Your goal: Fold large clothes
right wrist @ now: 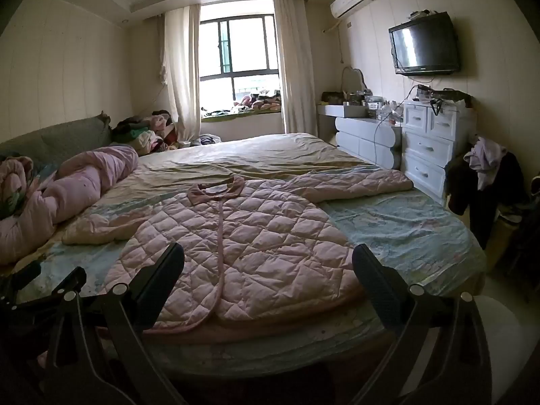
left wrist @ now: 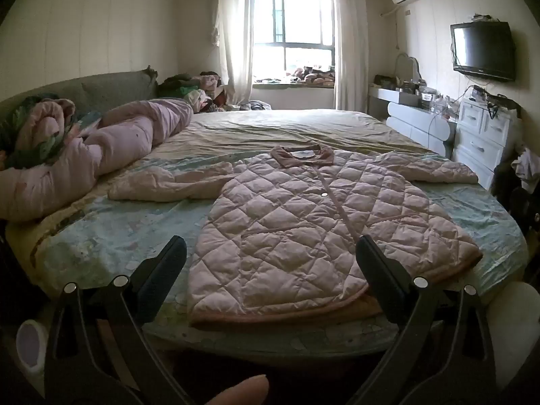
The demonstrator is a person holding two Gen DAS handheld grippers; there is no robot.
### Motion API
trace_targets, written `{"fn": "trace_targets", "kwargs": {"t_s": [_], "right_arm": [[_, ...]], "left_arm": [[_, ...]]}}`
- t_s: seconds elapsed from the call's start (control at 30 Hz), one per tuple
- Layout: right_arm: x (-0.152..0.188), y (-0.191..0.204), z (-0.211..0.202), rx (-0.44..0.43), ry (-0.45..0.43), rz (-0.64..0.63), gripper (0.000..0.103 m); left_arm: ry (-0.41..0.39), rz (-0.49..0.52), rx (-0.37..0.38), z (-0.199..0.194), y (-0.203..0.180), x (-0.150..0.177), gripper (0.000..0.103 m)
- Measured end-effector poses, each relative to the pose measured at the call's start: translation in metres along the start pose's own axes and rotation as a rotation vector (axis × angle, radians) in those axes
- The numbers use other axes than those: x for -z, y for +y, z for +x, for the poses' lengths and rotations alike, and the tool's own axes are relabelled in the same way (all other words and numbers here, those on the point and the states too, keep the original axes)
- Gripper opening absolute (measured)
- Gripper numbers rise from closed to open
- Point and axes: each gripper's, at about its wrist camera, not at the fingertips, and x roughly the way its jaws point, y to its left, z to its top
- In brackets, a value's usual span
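Note:
A pink quilted jacket [left wrist: 303, 222] lies flat and face up on the bed [left wrist: 111, 236], collar [left wrist: 302, 155] toward the window, both sleeves spread out to the sides. Its hem lies at the bed's near edge. My left gripper [left wrist: 270, 253] hovers open just before the hem, nothing between its fingers. In the right wrist view the same jacket [right wrist: 236, 236] fills the middle, its right sleeve [right wrist: 354, 182] stretched toward the drawers. My right gripper [right wrist: 266, 260] is open too, held over the hem and apart from it. A fingertip [left wrist: 243, 389] shows at the bottom of the left wrist view.
A rolled pink duvet [left wrist: 84, 155] lies along the bed's left side by the grey headboard [left wrist: 84, 91]. White drawers [right wrist: 428, 148] and a dresser stand right of the bed, under a wall television [right wrist: 425, 45]. Clothes hang on a rack [right wrist: 486, 175] at the right. A clothes pile [right wrist: 145, 131] sits by the window.

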Motion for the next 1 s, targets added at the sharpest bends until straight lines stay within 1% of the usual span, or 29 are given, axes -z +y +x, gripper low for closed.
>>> {"fn": "trace_targets", "kwargs": {"t_s": [1.0], "right_arm": [[-0.0002,-0.0007,0.0014,0.000,-0.007,0.002,0.099]], "left_arm": [[0.005,-0.007,0.006,0.0002,0.0003,-0.0001,0.094]]}}
